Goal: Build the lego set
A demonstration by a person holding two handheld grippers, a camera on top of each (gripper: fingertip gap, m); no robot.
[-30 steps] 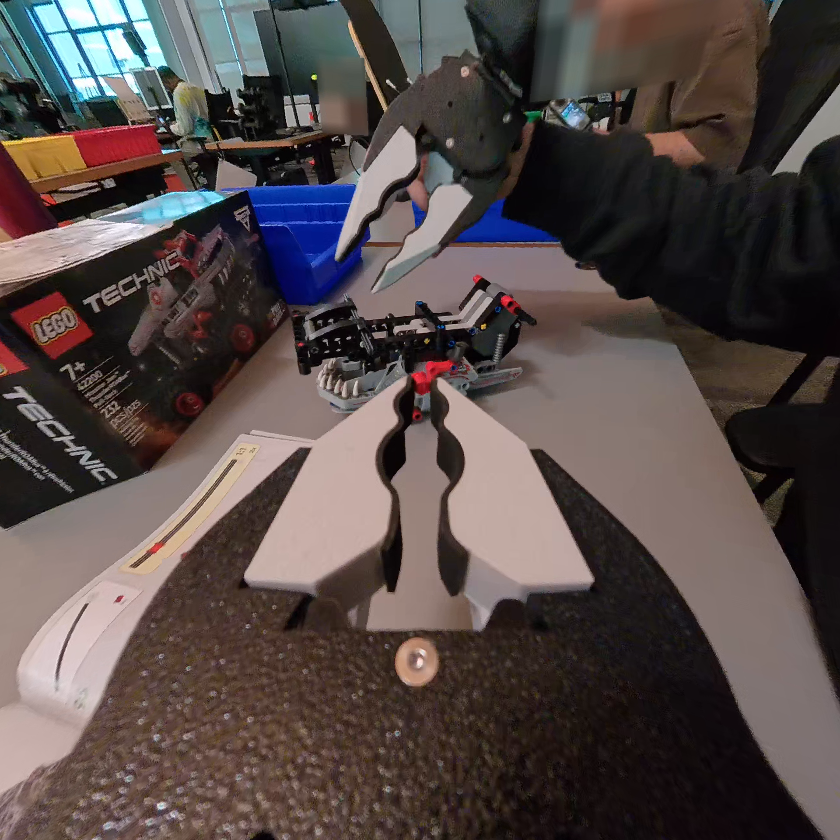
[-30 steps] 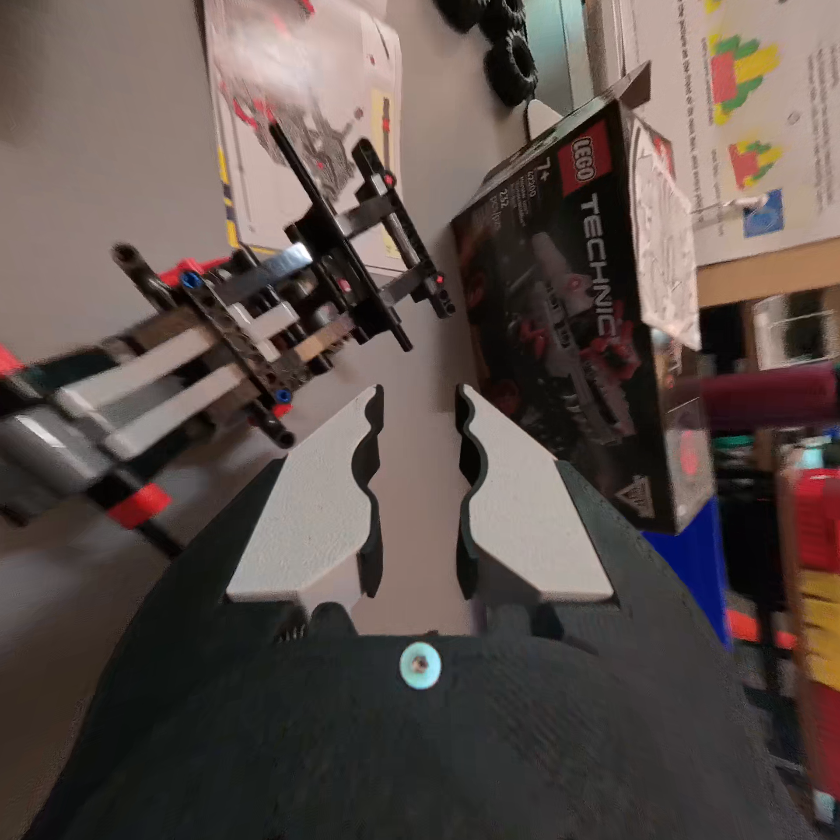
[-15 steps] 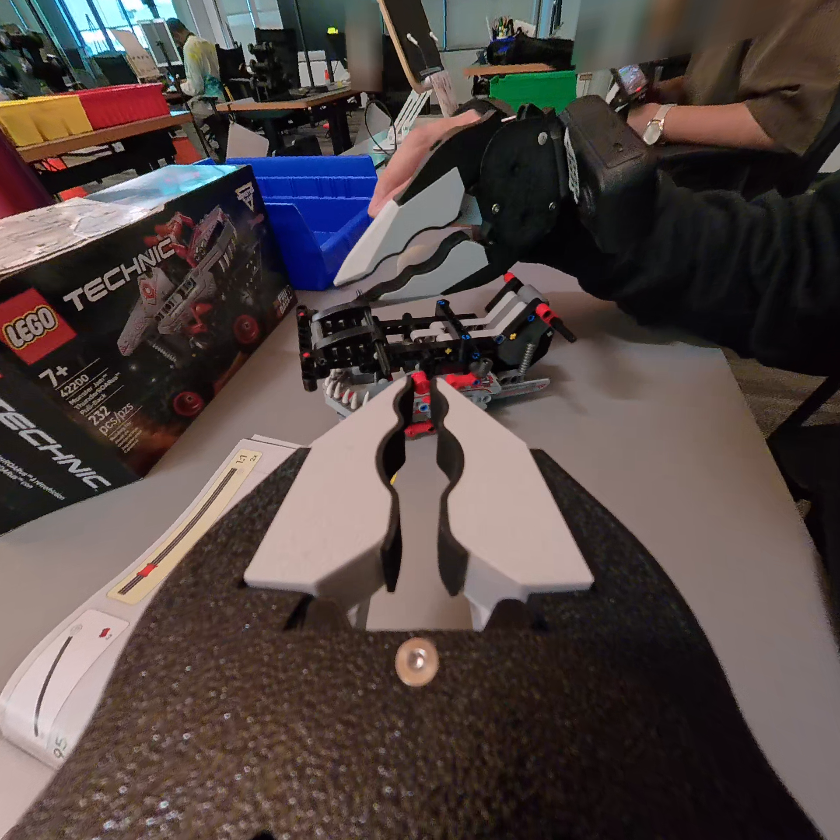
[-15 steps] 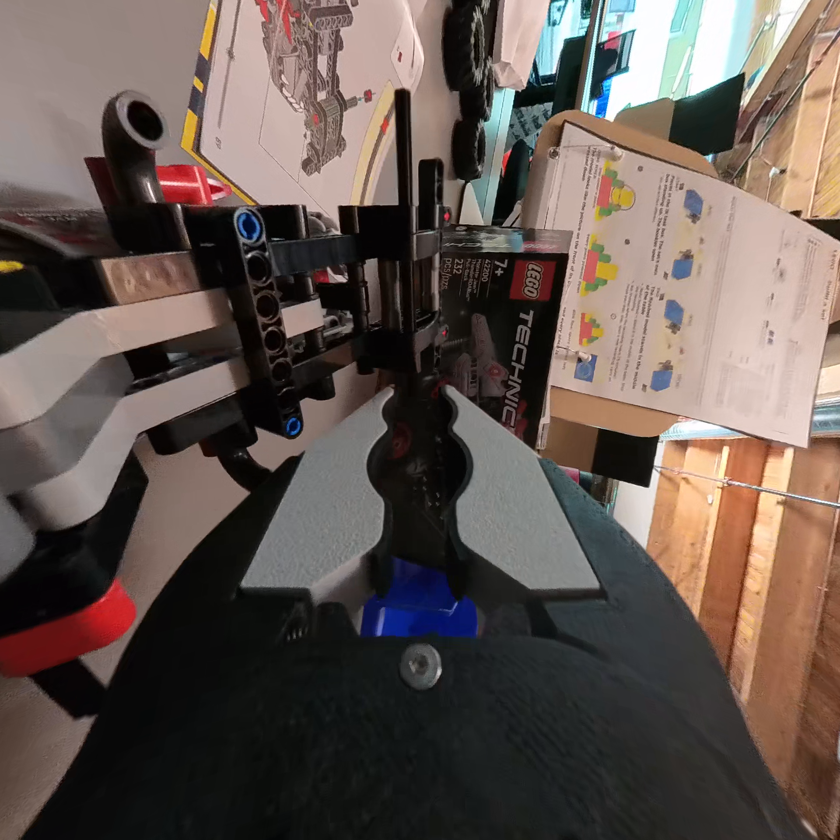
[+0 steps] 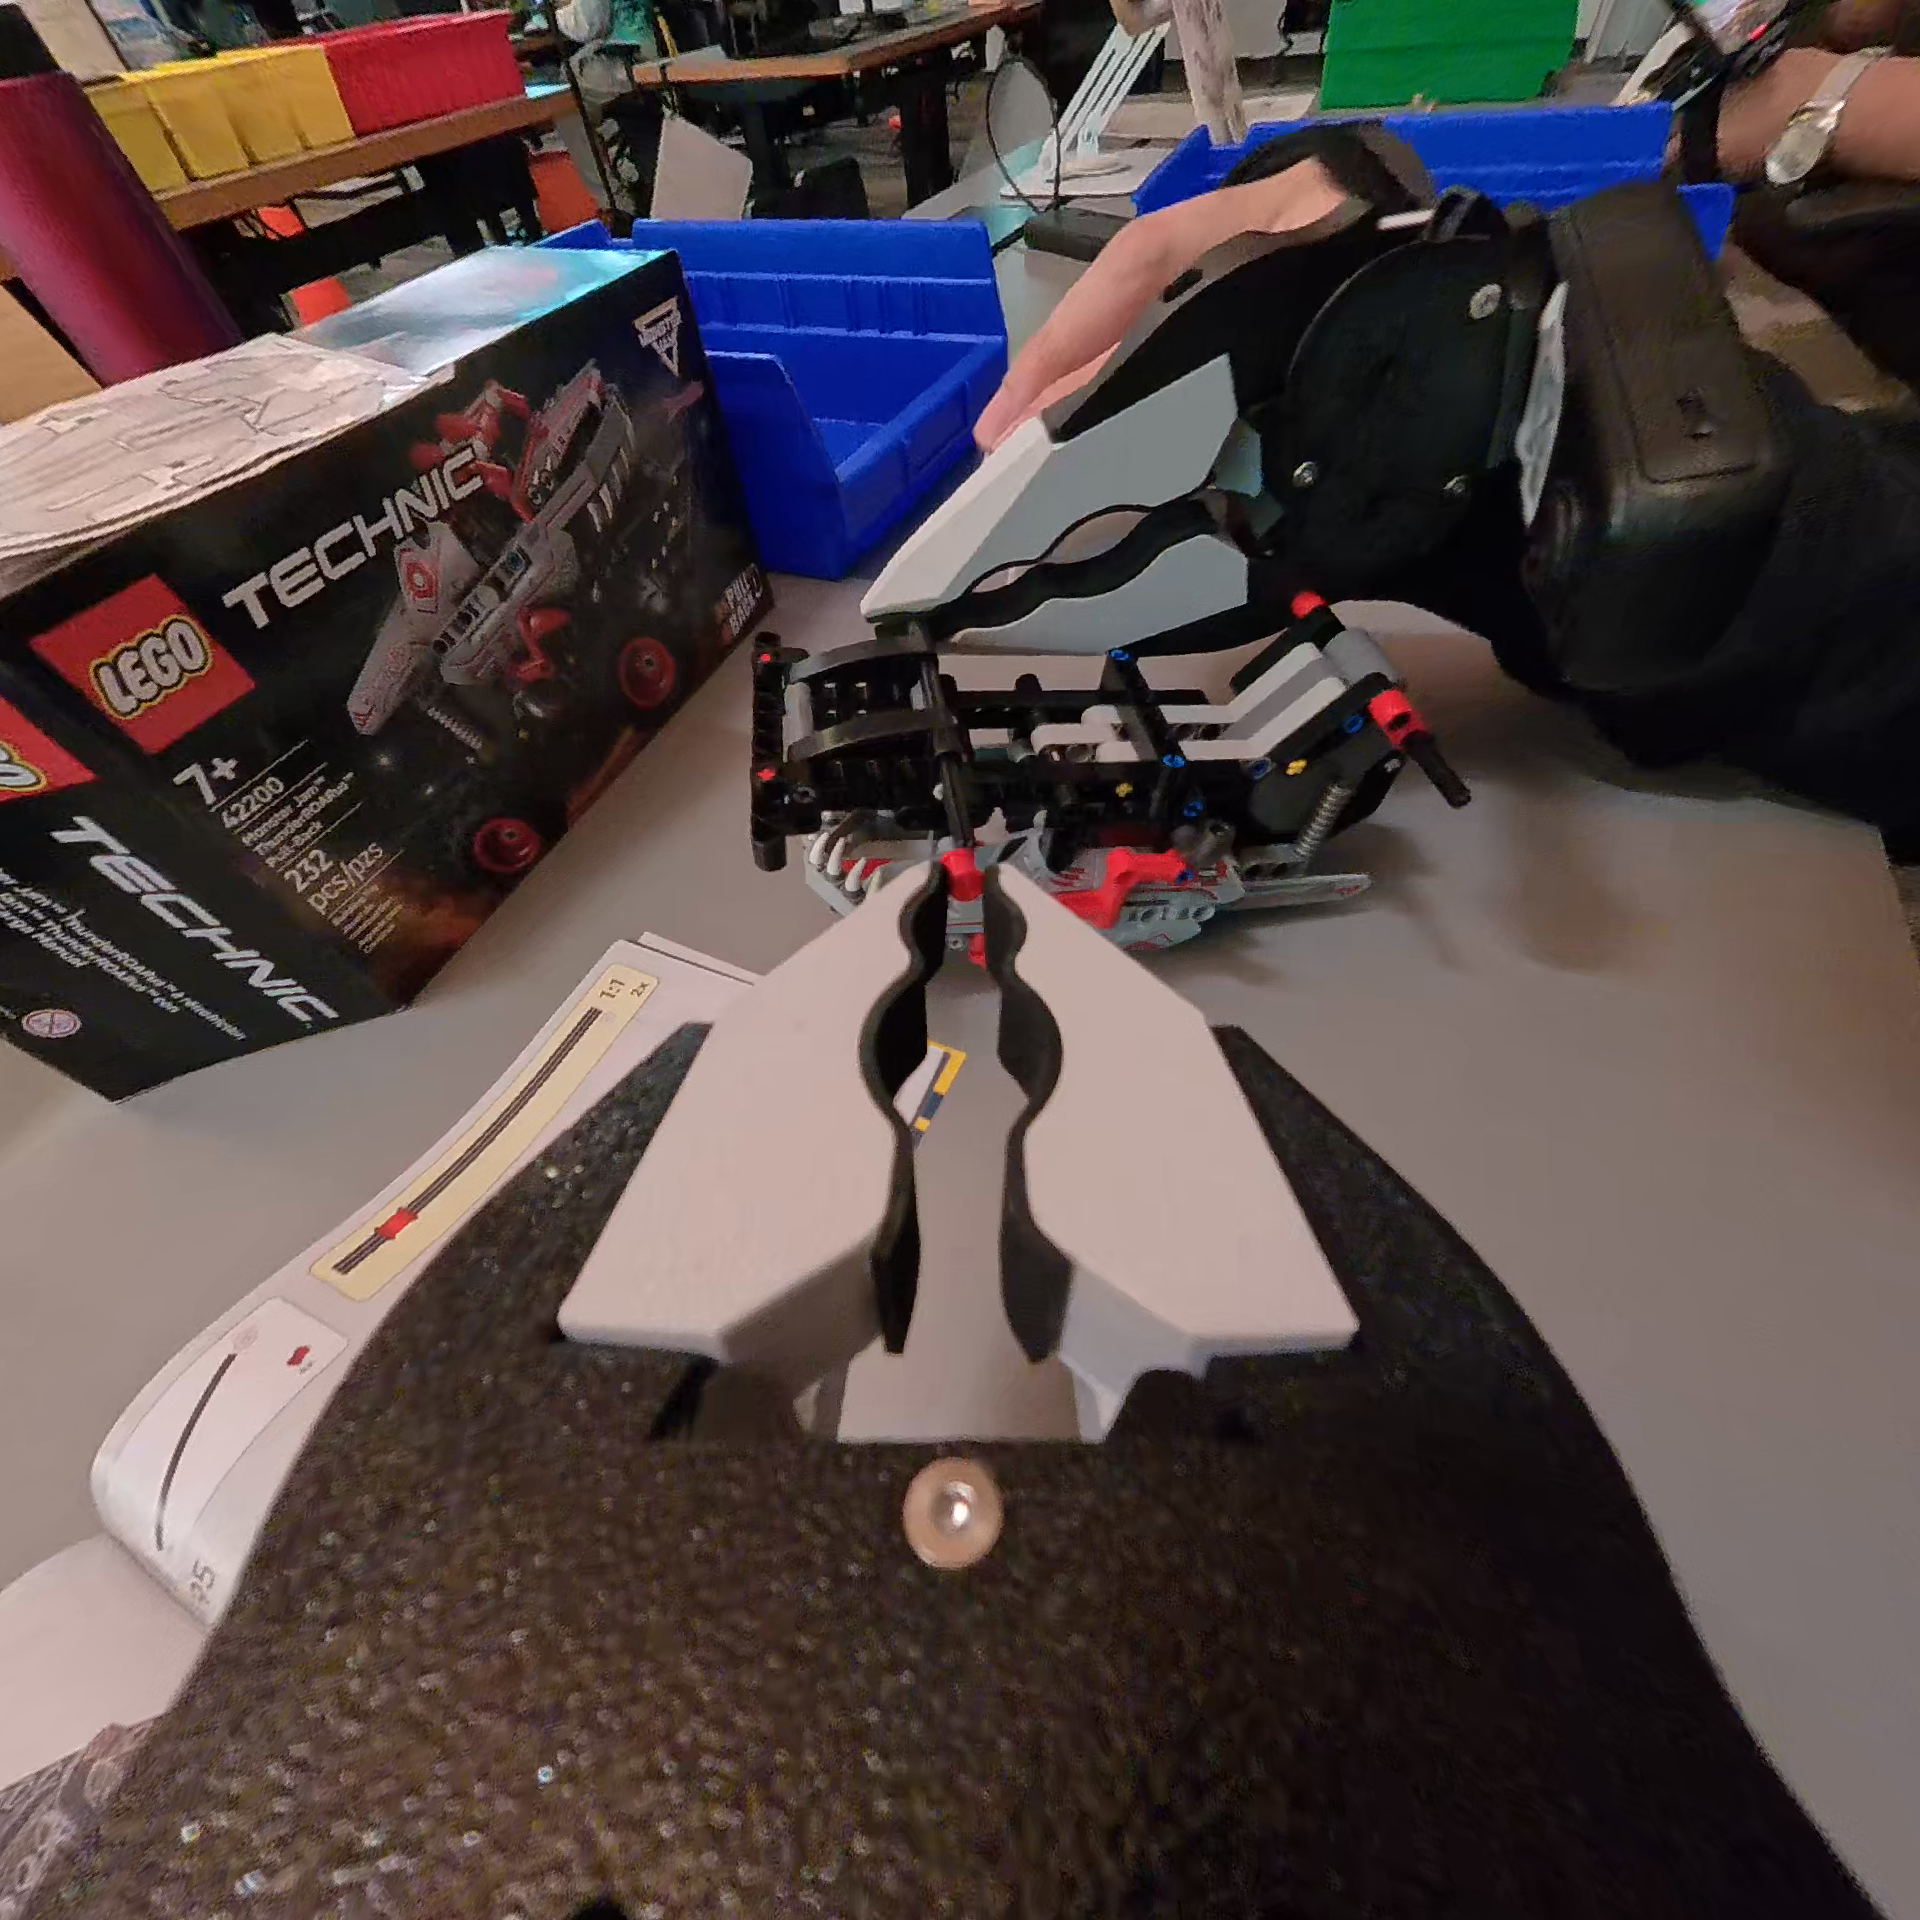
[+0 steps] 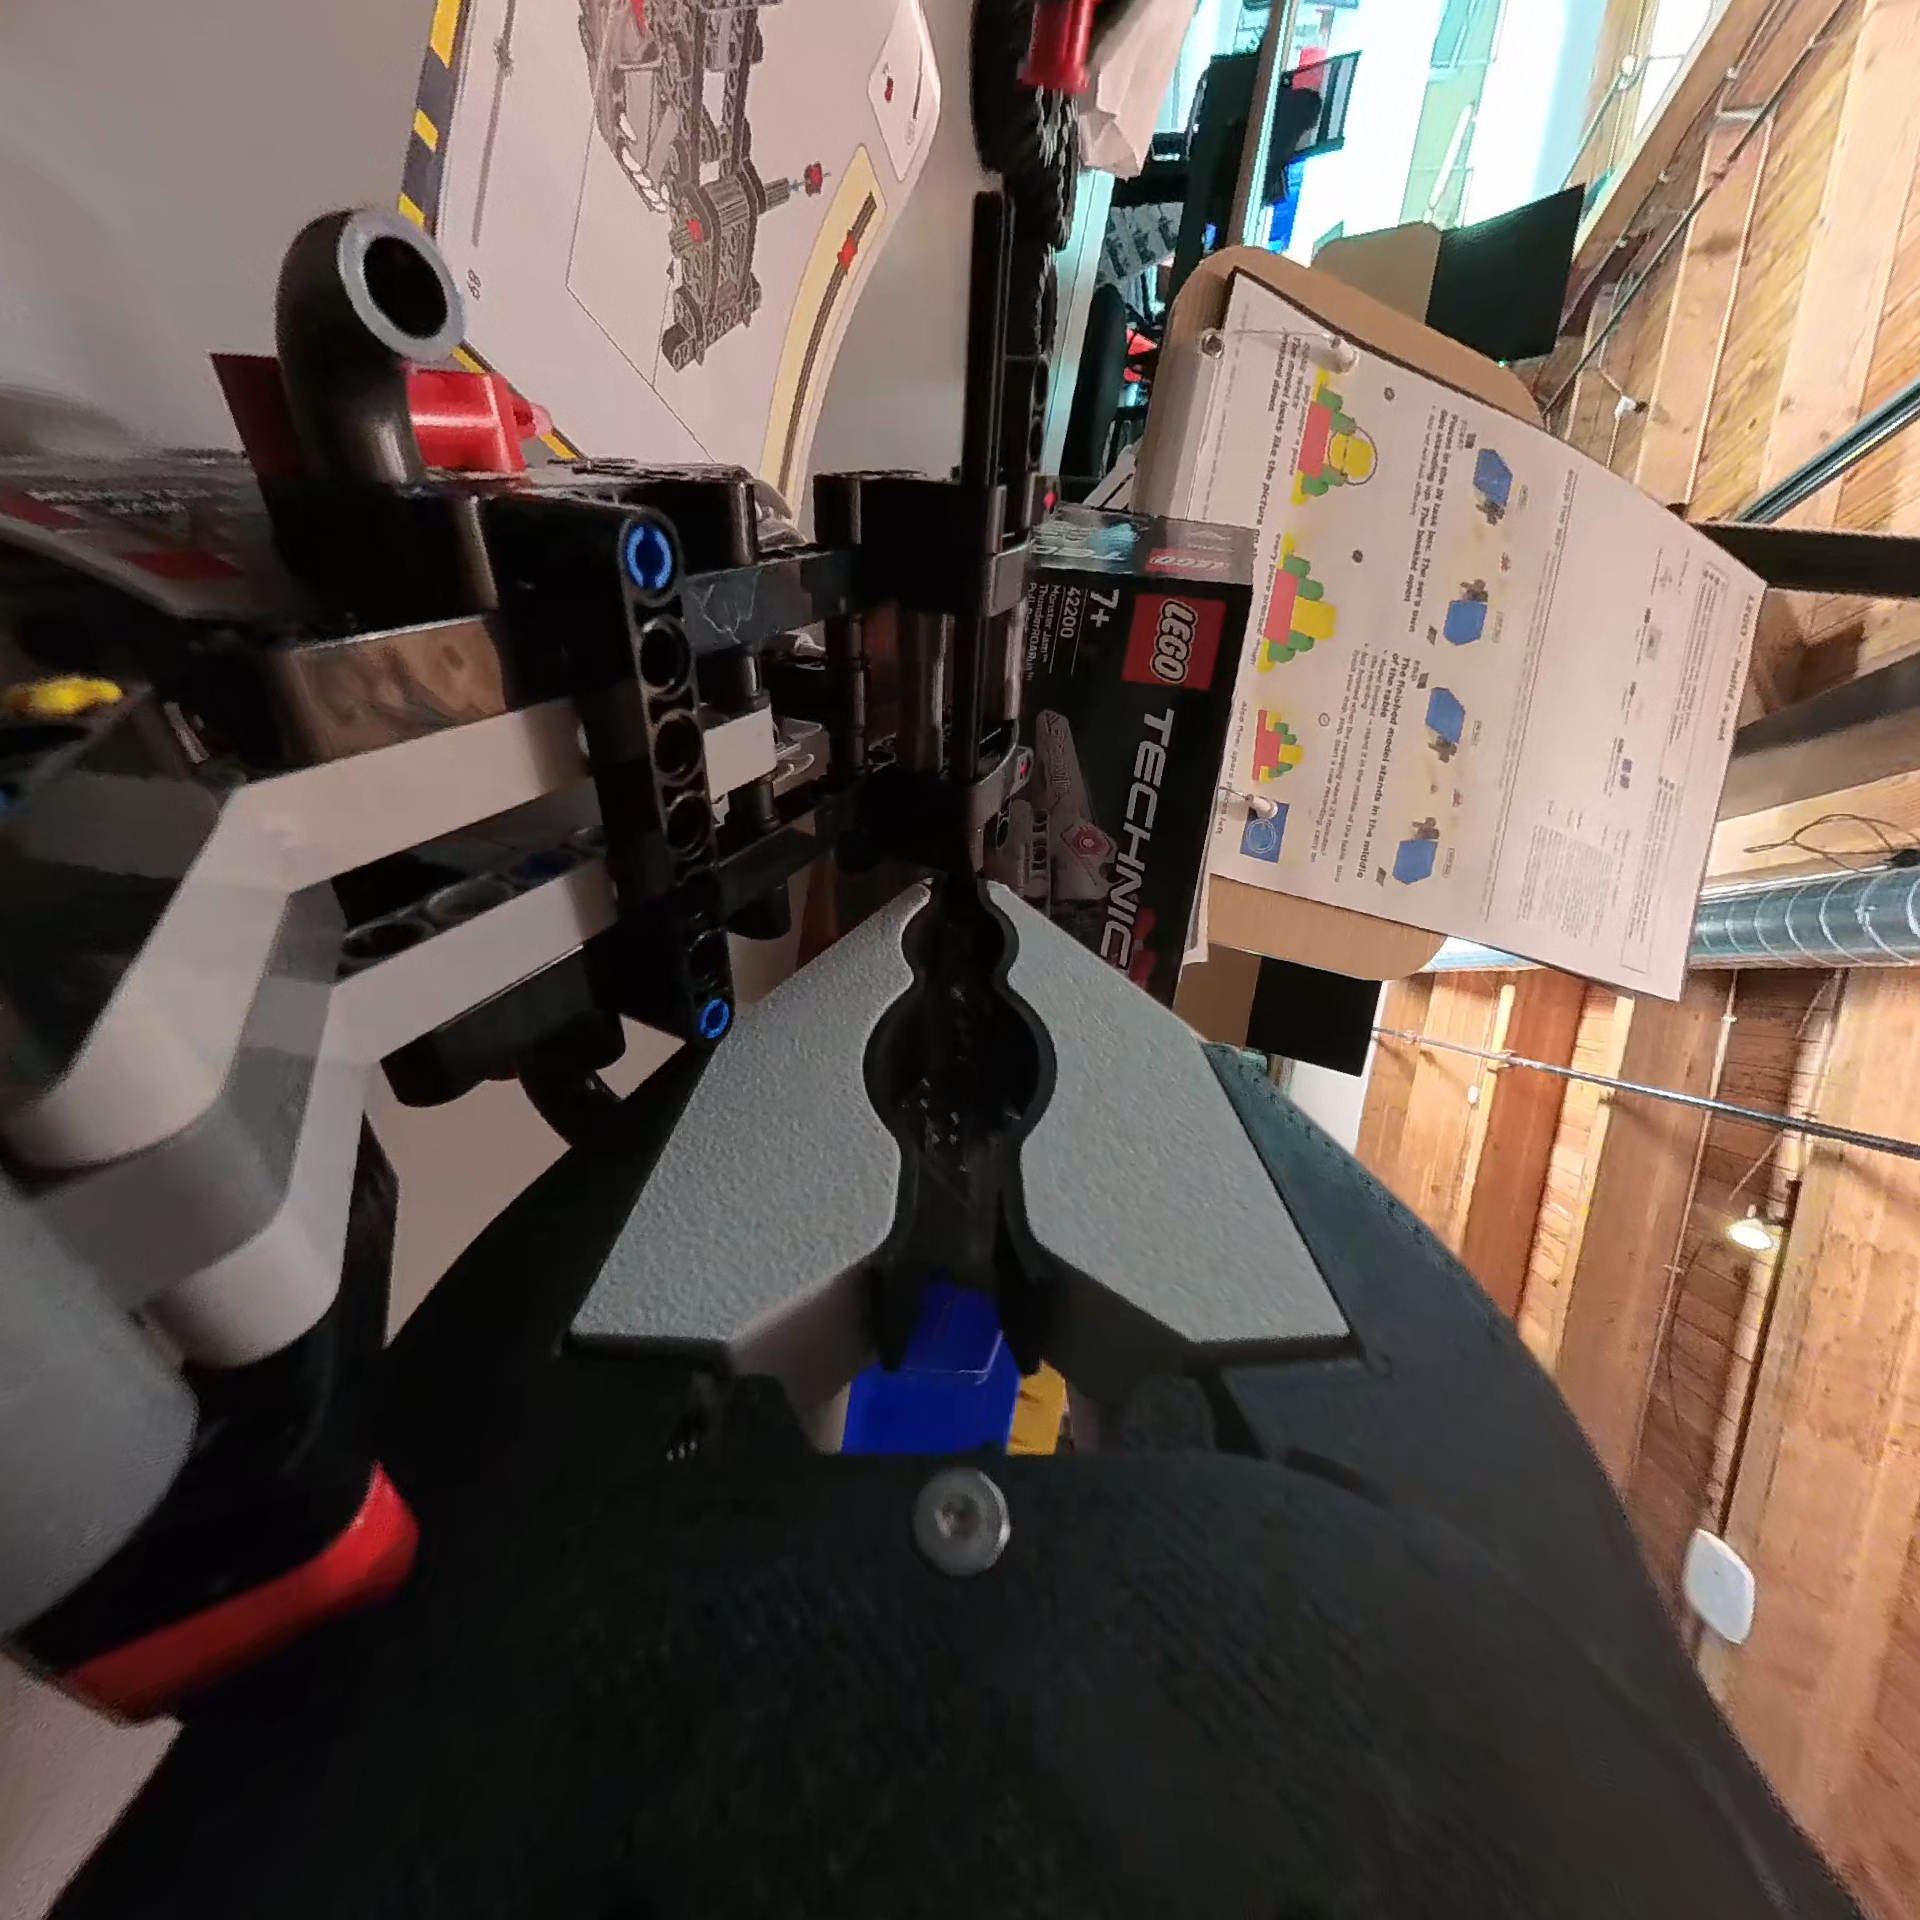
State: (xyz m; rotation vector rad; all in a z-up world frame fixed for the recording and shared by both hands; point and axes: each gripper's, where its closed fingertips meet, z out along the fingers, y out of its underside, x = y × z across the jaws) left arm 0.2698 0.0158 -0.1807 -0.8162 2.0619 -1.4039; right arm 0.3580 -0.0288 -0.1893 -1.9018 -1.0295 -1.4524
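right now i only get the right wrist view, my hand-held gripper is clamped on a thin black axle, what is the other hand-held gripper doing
observer: the left hand-held gripper pinches a small red plastic bush where the thin black axle ends on its side.
operator: is the black and grey lego truck frame lifted or down
observer: down. It rests on the grey table, with the axle running through it.
operator: what's beyond it
observer: an open blue plastic bin stands on the table just behind the right hand-held gripper.
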